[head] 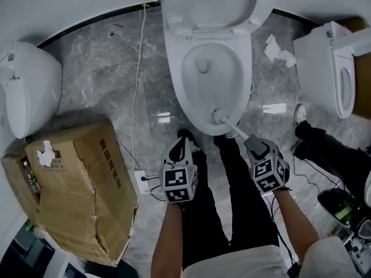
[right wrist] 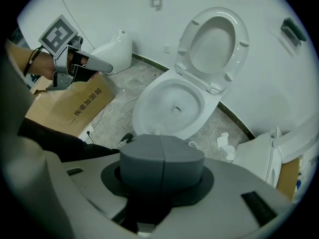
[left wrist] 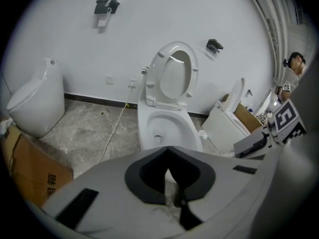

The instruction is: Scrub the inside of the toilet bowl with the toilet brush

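Note:
The white toilet [head: 177,91] stands straight ahead with seat and lid raised; its bowl also shows in the left gripper view [left wrist: 164,128] and the right gripper view [right wrist: 172,103]. The toilet brush's bristle head [head: 218,116] rests at the bowl's near right rim. Its white handle slants down to my right gripper [head: 253,143], which is shut on it. In the right gripper view the grey pads [right wrist: 162,168] meet and hide the brush. My left gripper [head: 181,146] hangs below the bowl's front with nothing in it. Its jaws [left wrist: 169,176] stand almost together, leaving only a sliver of floor between.
A dented cardboard box [head: 75,184] lies at the lower left, with a white fixture [head: 29,86] behind it. A second toilet [head: 330,68] and crumpled tissue [head: 277,50] are at the right. A white cable [head: 137,80] crosses the marble floor. Another person's legs [head: 324,149] stand close on the right.

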